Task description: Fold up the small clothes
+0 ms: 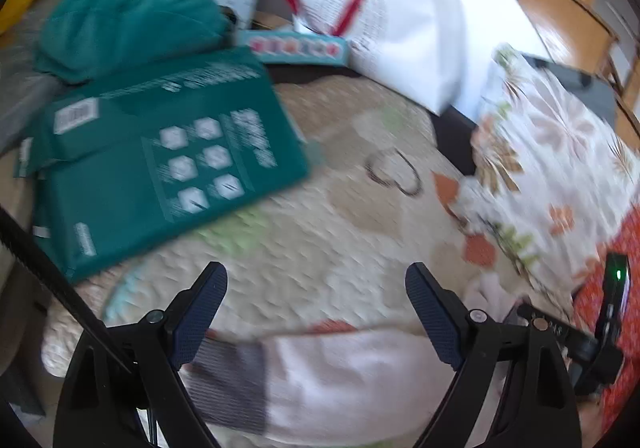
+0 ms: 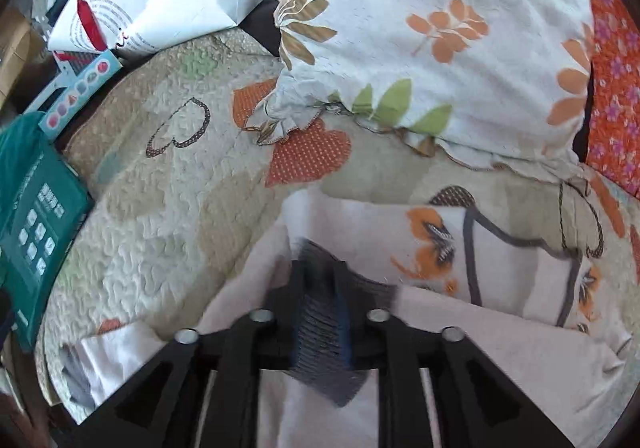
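Garment (image 2: 500,364): pale pink small clothing with a grey ribbed cuff (image 2: 328,328) and an orange-and-grey print, lying on the quilted bedspread (image 2: 168,216) at its near edge, directly under both of your grippers. Your right gripper (image 2: 322,328) has its jaws pinched on the grey ribbed cuff, with the fabric bunched between the blue pads. Your left gripper (image 1: 316,312) has its jaws spread wide, nothing between them; the pink cloth and a grey cuff sit just below its fingers (image 1: 200,320) in the left wrist view. A floral pillow (image 2: 420,28) rests on the bedspread towards its far right corner, just beyond the garment. A teal box (image 1: 160,160) lies at the left edge. A white paper bag (image 1: 392,28) stands past the far edge. Left view is motion-blurred.
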{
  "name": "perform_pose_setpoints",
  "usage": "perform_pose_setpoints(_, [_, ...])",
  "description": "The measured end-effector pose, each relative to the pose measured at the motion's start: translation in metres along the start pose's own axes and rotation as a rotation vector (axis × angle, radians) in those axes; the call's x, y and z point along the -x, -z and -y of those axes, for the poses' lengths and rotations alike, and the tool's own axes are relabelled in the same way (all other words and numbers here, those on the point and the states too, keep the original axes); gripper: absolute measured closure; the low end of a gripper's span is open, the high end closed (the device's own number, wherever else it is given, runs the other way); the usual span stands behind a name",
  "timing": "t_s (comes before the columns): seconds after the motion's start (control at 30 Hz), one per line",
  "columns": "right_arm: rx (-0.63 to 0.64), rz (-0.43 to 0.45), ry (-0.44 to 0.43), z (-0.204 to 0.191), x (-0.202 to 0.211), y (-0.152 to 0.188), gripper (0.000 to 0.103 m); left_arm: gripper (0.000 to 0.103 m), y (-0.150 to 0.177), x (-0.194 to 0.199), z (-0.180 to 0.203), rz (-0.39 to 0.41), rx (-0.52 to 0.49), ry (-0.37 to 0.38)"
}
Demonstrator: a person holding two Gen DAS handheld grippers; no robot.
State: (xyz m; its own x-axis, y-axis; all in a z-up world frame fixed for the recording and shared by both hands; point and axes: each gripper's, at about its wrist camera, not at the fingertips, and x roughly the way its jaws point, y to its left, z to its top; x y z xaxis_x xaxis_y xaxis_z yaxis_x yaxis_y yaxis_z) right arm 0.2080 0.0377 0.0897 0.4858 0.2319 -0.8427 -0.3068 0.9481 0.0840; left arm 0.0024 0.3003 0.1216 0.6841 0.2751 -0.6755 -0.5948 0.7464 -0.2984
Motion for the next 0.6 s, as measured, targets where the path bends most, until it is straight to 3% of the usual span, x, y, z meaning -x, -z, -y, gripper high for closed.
perform_pose_setpoints(0.17, [0.165,-0.031,-0.228,-0.076,0.019,0.038,0.071,0.013,-0.026,0.025,-0.060,0.107,0.160,-0.090])
perform_pose_setpoints(0.3, [0.374,-0.045,-0.383,-0.153,0.037,0.089,0.047,0.013,-0.036,0.053,-0.100,0.209,0.277,-0.162])
perform_pose_setpoints(0.47, [0.692,0.003,-0.372,-0.229,0.043,0.157,0.041,0.013,-0.041,0.075,-0.125,0.295,0.307,-0.238])
perform_pose_setpoints(0.6, [0.800,0.015,-0.317,-0.251,0.023,0.190,0.041,0.013,-0.043,0.079,-0.142,0.302,0.344,-0.243])
